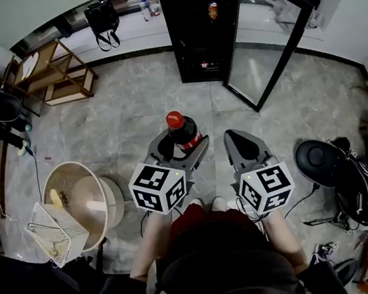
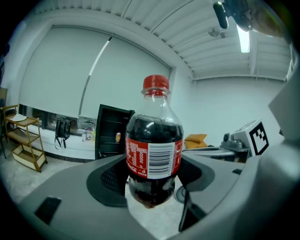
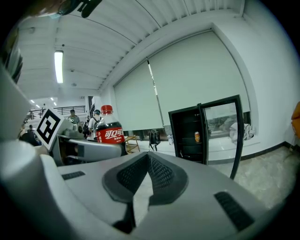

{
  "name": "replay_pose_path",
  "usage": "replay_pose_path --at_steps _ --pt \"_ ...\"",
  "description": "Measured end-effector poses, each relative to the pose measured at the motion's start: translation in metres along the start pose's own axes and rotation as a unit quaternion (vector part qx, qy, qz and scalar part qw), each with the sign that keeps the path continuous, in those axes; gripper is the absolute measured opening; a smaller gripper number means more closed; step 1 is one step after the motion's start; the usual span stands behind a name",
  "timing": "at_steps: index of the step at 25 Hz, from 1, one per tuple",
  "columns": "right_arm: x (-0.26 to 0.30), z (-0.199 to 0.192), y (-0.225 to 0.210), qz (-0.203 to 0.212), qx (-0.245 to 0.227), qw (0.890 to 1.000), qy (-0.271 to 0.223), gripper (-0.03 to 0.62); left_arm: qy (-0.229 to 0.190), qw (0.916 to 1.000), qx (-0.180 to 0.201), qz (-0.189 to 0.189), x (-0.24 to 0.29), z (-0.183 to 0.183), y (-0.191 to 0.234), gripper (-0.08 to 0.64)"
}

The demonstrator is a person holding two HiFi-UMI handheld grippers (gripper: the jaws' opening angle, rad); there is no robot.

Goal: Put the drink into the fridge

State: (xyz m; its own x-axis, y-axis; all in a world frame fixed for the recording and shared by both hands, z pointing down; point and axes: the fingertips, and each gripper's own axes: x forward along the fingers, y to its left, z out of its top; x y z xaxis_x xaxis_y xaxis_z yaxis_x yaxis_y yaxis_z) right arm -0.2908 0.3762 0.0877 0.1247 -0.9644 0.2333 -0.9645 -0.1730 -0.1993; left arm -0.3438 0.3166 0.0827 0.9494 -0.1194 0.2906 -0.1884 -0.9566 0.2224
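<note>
**One cola bottle held upright, well short of the open fridge**

There is one cola bottle (image 1: 180, 131) (image 2: 153, 150) (image 3: 108, 131), one black fridge (image 1: 201, 31) (image 2: 110, 133) (image 3: 187, 136), one can (image 1: 213, 10) (image 2: 118, 137) (image 3: 197, 137) and two grippers, each carrying one cube with black-and-white square markers.

The left gripper (image 1: 180, 147) (image 2: 152, 173) has its fingers clamped on the bottle, one pad on each side at the level of the label. The rounded base hangs below them, clear of the grey stone floor. The bottle stands upright with its long axis vertical and its red cap on top. It is nearly full of dark liquid.

The right gripper (image 1: 234, 135) (image 3: 147, 157) is just beside it, with its fingers closed tip to tip and nothing between them.

The red label shows a white barcode panel and columns of small white print, too fine to read, in the left gripper view. In the right gripper view the label shows large white Chinese lettering.

The fridge stands ahead, well apart from the bottle, against the back wall. Its single glass door (image 1: 271, 41) (image 3: 222, 126) is swung wide open. The orange can sits alone on an upper shelf inside. One black bag (image 1: 101, 15) rests on the white bench (image 1: 133, 37) to the left of the fridge.
</note>
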Motion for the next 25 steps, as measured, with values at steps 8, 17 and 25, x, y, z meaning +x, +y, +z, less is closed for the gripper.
replay_pose_path --at_steps 8,17,25 --pt "-0.009 -0.004 -0.015 -0.004 0.018 1.0 -0.005 0.018 0.003 1.0 -0.009 0.003 0.008 -0.005 -0.003 0.318" --pt "-0.025 0.003 -0.042 -0.024 0.015 1.0 -0.011 0.018 -0.003 0.9999 -0.005 0.01 0.018 0.002 -0.021 0.318" --pt "-0.03 0.01 -0.049 -0.025 0.014 0.999 -0.022 0.018 -0.012 0.9997 0.004 0.02 0.021 0.011 -0.023 0.318"
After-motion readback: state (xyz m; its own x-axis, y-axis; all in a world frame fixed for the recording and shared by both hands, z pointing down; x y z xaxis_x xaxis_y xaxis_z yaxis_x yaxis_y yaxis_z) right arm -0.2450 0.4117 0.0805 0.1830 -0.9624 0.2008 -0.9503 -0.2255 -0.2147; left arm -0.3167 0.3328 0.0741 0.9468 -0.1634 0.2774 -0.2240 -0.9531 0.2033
